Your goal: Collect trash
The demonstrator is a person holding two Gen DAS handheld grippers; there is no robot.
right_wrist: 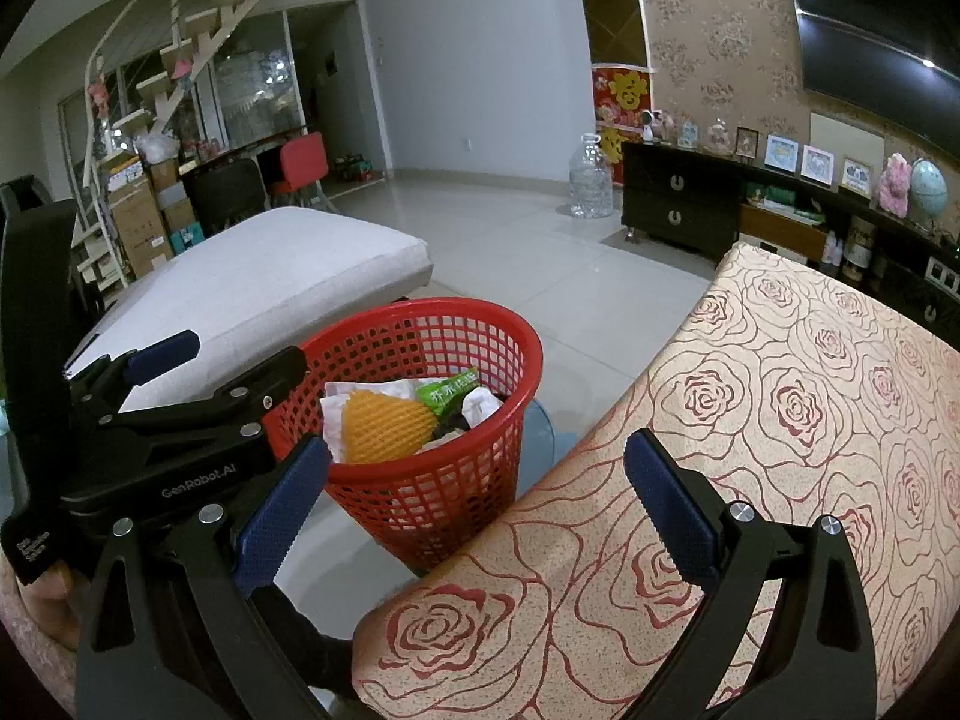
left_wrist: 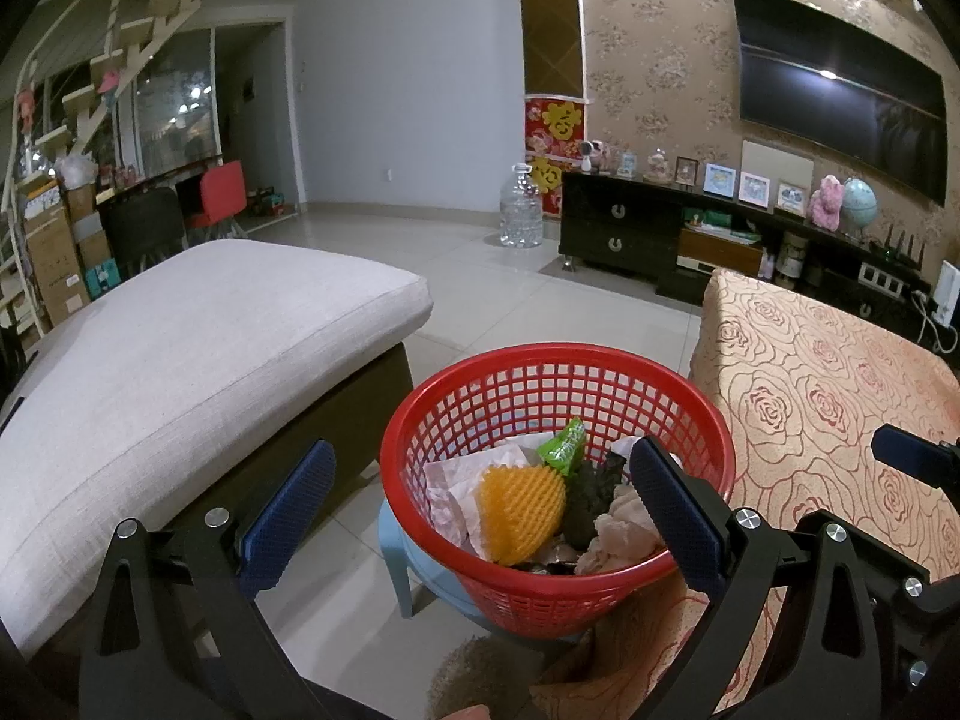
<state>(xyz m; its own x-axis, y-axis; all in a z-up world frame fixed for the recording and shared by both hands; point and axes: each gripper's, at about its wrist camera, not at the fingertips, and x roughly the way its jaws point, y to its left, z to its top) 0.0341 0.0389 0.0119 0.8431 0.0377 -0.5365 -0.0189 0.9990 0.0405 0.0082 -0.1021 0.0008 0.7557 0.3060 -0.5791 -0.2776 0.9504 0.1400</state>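
A red mesh basket point(left_wrist: 558, 594) stands on a pale blue stool point(left_wrist: 414, 564) between a couch and a rose-patterned table. It holds trash: a yellow foam fruit net point(left_wrist: 519, 510), a green wrapper point(left_wrist: 564, 447), white paper point(left_wrist: 456, 480) and crumpled tissue point(left_wrist: 618, 531). My left gripper point(left_wrist: 480, 504) hangs open and empty just above the basket's near rim. My right gripper point(right_wrist: 477, 492) is open and empty over the table's corner, right of the basket point(right_wrist: 432, 480). The left gripper point(right_wrist: 210, 366) shows in the right wrist view too, and the foam net point(right_wrist: 384, 426) and wrapper point(right_wrist: 450, 390) are seen.
A grey couch cushion point(left_wrist: 180, 360) lies left of the basket. The rose-patterned tablecloth point(right_wrist: 750, 480) covers the table on the right. Beyond are tiled floor point(left_wrist: 480, 276), a large water bottle point(left_wrist: 521, 210), a black TV cabinet point(left_wrist: 660, 228) and stacked boxes point(left_wrist: 54, 258).
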